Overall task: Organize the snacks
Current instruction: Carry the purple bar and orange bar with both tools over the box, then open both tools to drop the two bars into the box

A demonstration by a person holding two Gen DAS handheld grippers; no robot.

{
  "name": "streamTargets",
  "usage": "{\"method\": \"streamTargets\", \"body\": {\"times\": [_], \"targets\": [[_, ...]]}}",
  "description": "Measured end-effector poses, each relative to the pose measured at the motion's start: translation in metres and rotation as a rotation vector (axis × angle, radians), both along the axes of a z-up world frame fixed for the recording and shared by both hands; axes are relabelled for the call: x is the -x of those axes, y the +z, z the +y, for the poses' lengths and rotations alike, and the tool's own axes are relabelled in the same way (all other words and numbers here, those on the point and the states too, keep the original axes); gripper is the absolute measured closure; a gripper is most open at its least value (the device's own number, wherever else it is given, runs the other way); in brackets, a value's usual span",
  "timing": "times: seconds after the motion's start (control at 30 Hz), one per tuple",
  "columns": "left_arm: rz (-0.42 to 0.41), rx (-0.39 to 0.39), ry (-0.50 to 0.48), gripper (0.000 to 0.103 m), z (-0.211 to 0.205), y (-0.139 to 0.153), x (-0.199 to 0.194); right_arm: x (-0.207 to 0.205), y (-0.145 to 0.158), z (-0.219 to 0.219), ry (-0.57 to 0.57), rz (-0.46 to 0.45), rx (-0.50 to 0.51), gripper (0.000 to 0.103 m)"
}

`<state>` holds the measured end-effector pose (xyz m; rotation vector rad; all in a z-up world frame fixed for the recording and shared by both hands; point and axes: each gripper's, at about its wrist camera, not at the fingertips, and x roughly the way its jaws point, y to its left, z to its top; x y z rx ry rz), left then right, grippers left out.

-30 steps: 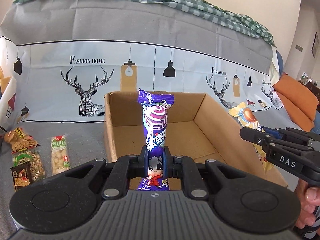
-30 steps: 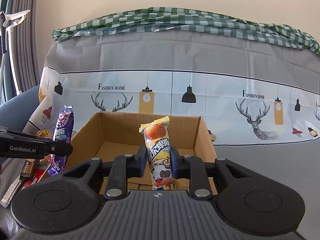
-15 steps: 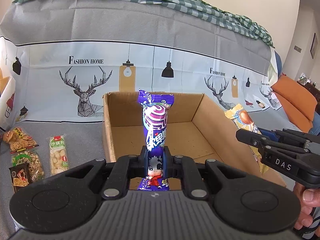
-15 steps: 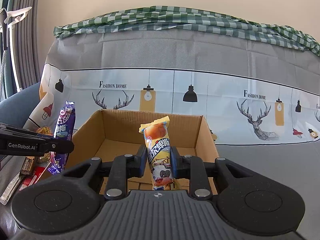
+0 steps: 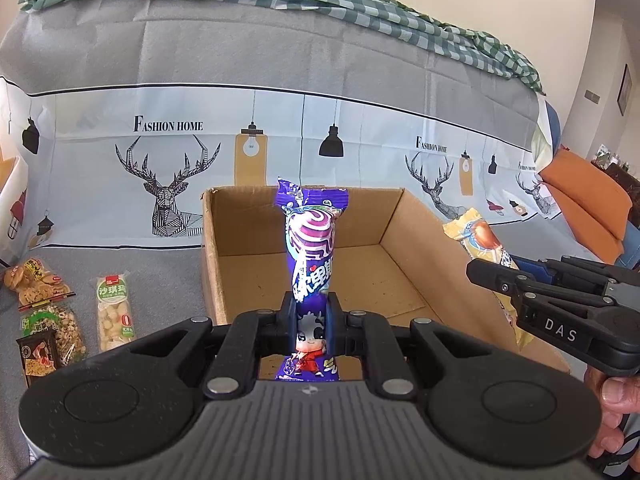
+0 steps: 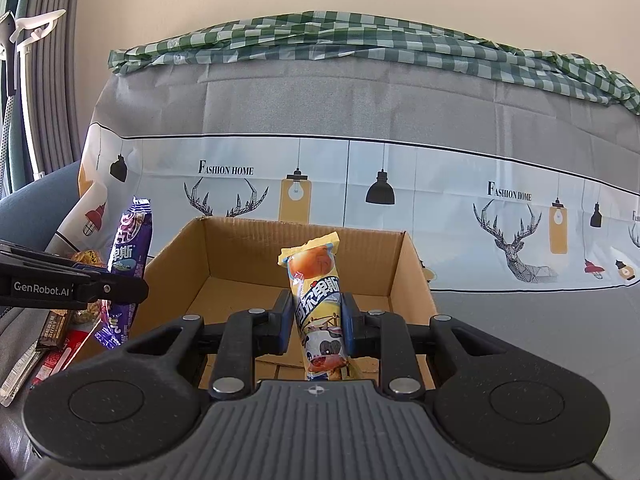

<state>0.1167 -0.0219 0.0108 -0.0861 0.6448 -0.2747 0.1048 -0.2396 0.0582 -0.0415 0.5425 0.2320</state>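
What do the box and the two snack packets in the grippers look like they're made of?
Box: plain brown corrugated cardboard, matte, with a fluted cut edge along its rim. Purple packet and yellow packet: thin printed plastic film, probably glossy, judging by the glare, crimped end seals and crinkling where the jaws pinch them.

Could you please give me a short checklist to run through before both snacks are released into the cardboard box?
1. Left gripper clamps the purple snack pack upright: ok.
2. Right gripper clamps the yellow snack pack: ok, slightly tilted.
3. Cardboard box open, floor bare where visible: ok.
4. Both packs over the box opening rather than in front of its near wall: cannot tell.
5. Grippers apart from each other: ok.
6. Loose snacks left of the box, out of the way: ok.
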Motion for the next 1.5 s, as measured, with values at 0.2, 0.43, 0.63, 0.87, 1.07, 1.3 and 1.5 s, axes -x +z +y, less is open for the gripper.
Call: {"method": "streamTargets", "body": {"times": [0.2,0.43,0.63,0.87,1.07,1.3,1.5], "targets": [[-0.001,-0.001,-0.001,0.089,-0.0002,0.0002,0.0002,-0.0003,-0.0014,-0.0002,0.002,0.000,0.003,0.077],[-0.002,-0.002,-0.002,0.089,-0.0009,0.0007,0.0001,-0.0003,-0.0021,0.0002,0.003,-0.001,0.007,0.077],[-0.006,-0.003,-0.008,0.089,-0.0021,0.0019,0.0005,-0.0001,-0.0022,0.0007,0.001,-0.001,0.007,0.077],[-0.011,0.002,-0.014,0.089,-0.0029,0.0028,0.0010,0.0002,-0.0021,0.0008,0.001,-0.001,0.007,0.077],[-0.016,0.005,-0.017,0.089,-0.0024,0.0022,0.0014,0.0003,-0.0020,0.0013,0.002,-0.001,0.008,0.077],[-0.022,0.024,-0.032,0.089,-0.0015,0.0032,0.0031,0.0001,-0.0022,0.0016,0.001,0.000,0.009,0.077],[-0.026,0.042,-0.038,0.073,-0.0012,0.0048,0.0028,-0.0016,-0.0060,0.0011,0.004,0.012,0.020,0.059]]}}
